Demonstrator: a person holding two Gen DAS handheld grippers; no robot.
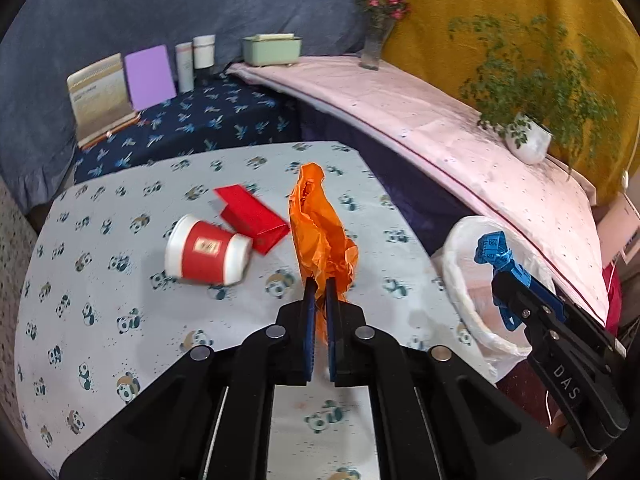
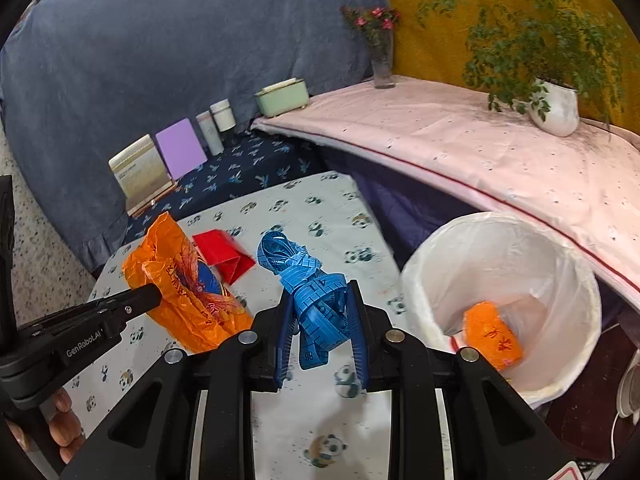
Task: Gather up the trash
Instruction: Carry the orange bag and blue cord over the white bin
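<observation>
My left gripper (image 1: pixel 319 284) is shut on an orange plastic bag (image 1: pixel 320 232), held above the panda-print table (image 1: pixel 120 280); the bag also shows in the right wrist view (image 2: pixel 184 288). My right gripper (image 2: pixel 320 292) is shut on a bundled blue tape measure (image 2: pixel 310 280), held above the table's right side, left of the white lined trash bin (image 2: pixel 568 264). In the left wrist view the tape measure (image 1: pixel 496 252) hangs over the bin (image 1: pixel 460 280). An orange packet (image 2: pixel 494 334) lies in the bin. A red-and-white paper cup (image 1: pixel 208 254) lies on its side beside a red folded paper (image 1: pixel 252 216).
A pink-covered shelf (image 1: pixel 440 120) carries a white plant pot (image 1: pixel 528 144), a flower vase (image 1: pixel 374 46) and a green box (image 1: pixel 272 50). A dark blue side table (image 1: pixel 200 120) holds books and jars at the back.
</observation>
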